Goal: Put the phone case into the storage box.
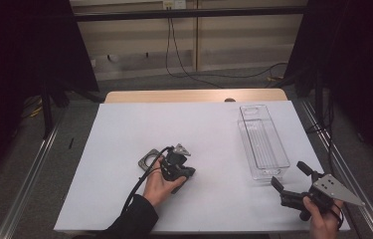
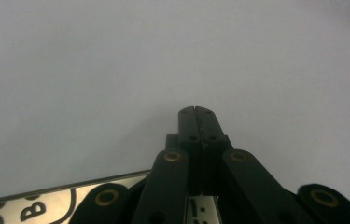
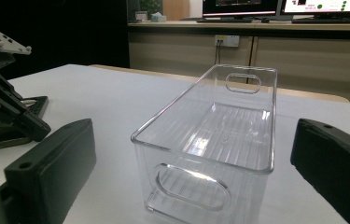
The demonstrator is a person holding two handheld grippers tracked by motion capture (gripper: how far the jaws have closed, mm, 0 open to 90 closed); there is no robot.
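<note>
The left gripper [image 1: 174, 164] sits low over the white sheet [image 1: 124, 149] near the table's front middle, its jaws pressed together with nothing between them; in the left gripper view the tips [image 2: 196, 114] meet over bare white paper. Just behind and to the left of it lies a flat, dark square plate [image 1: 147, 160] with a round hole, apart from the jaws. In the left gripper view a shiny metal piece [image 2: 60, 198] with black lettering lies under the gripper body.

The right gripper [image 1: 291, 177] is held at the front right corner, jaws spread wide, pointing at the bin [image 1: 263, 142]. The bin is clear, hard plastic, long and rectangular, with a ribbed floor and oval handle cut-outs at both ends. In the right gripper view its near end [image 3: 196, 182] stands between the two jaws, just ahead of them, untouched
</note>
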